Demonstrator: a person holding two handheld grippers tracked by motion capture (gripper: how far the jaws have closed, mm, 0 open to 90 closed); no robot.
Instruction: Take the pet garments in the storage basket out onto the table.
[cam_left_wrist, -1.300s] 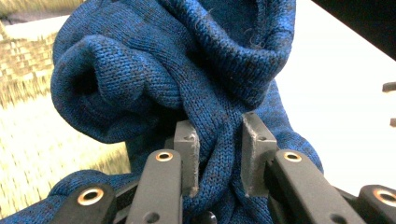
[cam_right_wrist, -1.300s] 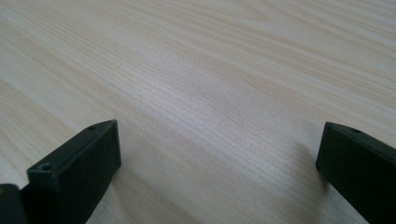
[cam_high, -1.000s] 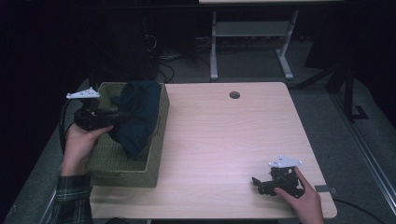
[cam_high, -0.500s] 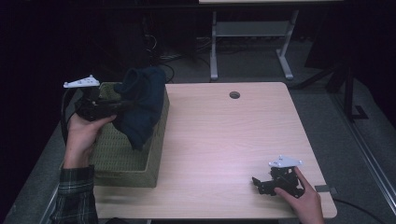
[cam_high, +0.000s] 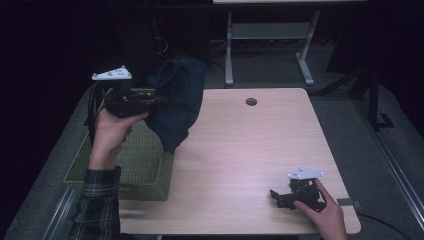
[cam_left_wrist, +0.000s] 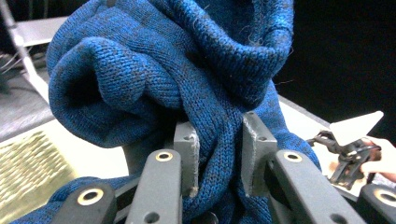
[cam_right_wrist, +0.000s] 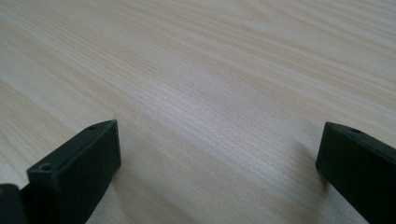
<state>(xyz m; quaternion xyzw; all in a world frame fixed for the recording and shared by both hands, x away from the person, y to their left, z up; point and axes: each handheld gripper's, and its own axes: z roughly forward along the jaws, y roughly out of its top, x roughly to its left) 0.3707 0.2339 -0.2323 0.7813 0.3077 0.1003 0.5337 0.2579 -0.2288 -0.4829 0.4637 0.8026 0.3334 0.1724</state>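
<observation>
A dark blue knitted garment (cam_high: 177, 102) hangs from my left gripper (cam_high: 162, 103), lifted above the right edge of a green woven basket (cam_high: 127, 165). In the left gripper view the jaws are shut on a fold of the blue knit (cam_left_wrist: 140, 79), which bunches above them. My right gripper (cam_high: 276, 196) rests low on the wooden table (cam_high: 250, 145) near its front right corner. In the right gripper view its jaws stand wide apart over bare wood (cam_right_wrist: 210, 93), with nothing between them.
The basket sits at the table's left side, partly over the edge. A round cable hole (cam_high: 251, 101) lies at the table's far middle. A white desk frame (cam_high: 270, 35) stands on the floor behind the table.
My left gripper has risen and moved right, lifting the blue garment out of the basket. The right gripper has stayed in place.
</observation>
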